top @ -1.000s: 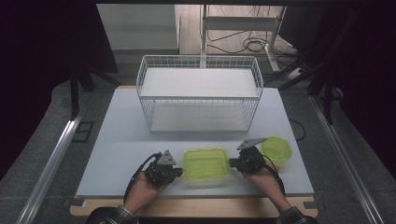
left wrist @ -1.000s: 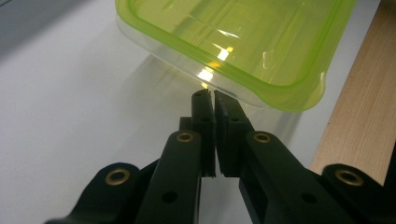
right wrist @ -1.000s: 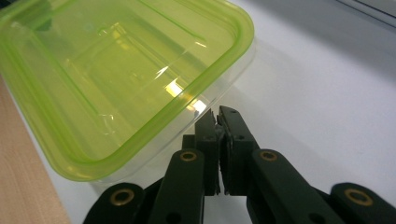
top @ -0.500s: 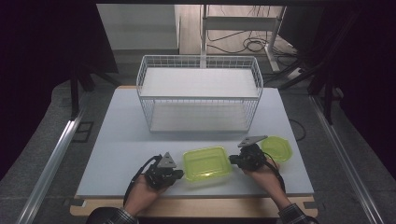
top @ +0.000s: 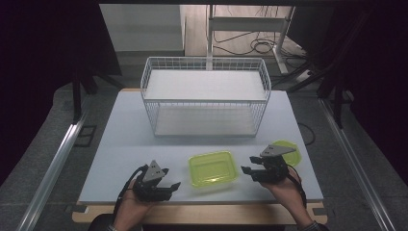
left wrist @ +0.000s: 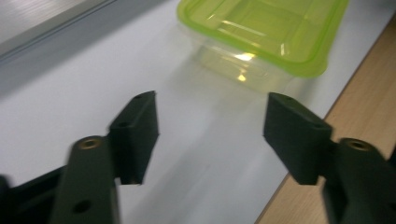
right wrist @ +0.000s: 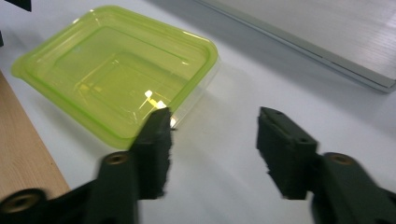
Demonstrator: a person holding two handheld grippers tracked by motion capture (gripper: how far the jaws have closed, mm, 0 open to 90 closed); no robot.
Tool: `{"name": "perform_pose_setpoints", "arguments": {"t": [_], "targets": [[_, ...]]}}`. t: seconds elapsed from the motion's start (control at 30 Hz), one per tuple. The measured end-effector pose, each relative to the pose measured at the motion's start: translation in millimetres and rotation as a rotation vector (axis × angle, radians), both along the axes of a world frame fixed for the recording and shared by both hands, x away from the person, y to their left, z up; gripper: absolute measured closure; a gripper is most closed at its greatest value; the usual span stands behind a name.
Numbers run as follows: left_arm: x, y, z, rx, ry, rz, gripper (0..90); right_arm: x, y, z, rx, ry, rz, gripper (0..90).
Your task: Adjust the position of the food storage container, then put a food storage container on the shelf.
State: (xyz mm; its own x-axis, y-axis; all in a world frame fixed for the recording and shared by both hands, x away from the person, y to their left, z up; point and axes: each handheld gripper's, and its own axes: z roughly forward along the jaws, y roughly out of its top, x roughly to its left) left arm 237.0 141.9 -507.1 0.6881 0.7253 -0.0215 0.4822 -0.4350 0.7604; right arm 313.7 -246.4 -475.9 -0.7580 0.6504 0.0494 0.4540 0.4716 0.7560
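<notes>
Container (top: 213,168) near table (top: 120,139) front edge; both tongs just released, flanking, nothing between.

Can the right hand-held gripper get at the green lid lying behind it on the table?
Probably yes. The right hand-held gripper is open with nothing between its jaws, and the round green lid lies flat beside it with bare table around; it would have to turn round.

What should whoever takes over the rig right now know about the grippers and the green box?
Left gripper: jaws have just been opening, nothing between them, left of the box.
Right gripper: jaws have just been opening too, empty, right of the box.
Green box: lid on, resting on the white table near the front edge, touched by neither gripper.
Round green lid: behind the right gripper.
Wire basket: empty at the back.
Done: box released. Left: likely moving it to the basket.
</notes>
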Motion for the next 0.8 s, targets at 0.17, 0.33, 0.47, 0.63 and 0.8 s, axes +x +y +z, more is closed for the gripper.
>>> {"name": "perform_pose_setpoints", "arguments": {"t": [0.17, 0.33, 0.47, 0.63, 0.8], "targets": [[-5.4, 6.9, -5.5, -0.007, -0.001, 0.032, 7.4, -7.7, -2.4, -2.8, 0.049, -0.004, -0.002, 22.6], [-6.5, 9.9, -6.5, -0.032, -0.035, 0.024, 5.3, -10.1, -4.1, -8.9, 0.068, 0.020, 0.006, 13.6], [-6.4, 8.7, -8.8, -0.004, -0.070, 0.020, 3.3, -8.6, -3.0, -10.9, 0.064, 0.013, 0.010, 10.3], [-5.5, 8.1, -11.0, 0.005, -0.074, 0.006, 3.0, -5.7, -2.2, -11.1, 0.091, 0.043, -0.003, 10.1], [-5.9, 4.8, -12.4, 0.036, -0.079, -0.009, 3.0, -2.3, 5.0, -7.6, 0.111, 0.083, -0.063, 6.9]]}}
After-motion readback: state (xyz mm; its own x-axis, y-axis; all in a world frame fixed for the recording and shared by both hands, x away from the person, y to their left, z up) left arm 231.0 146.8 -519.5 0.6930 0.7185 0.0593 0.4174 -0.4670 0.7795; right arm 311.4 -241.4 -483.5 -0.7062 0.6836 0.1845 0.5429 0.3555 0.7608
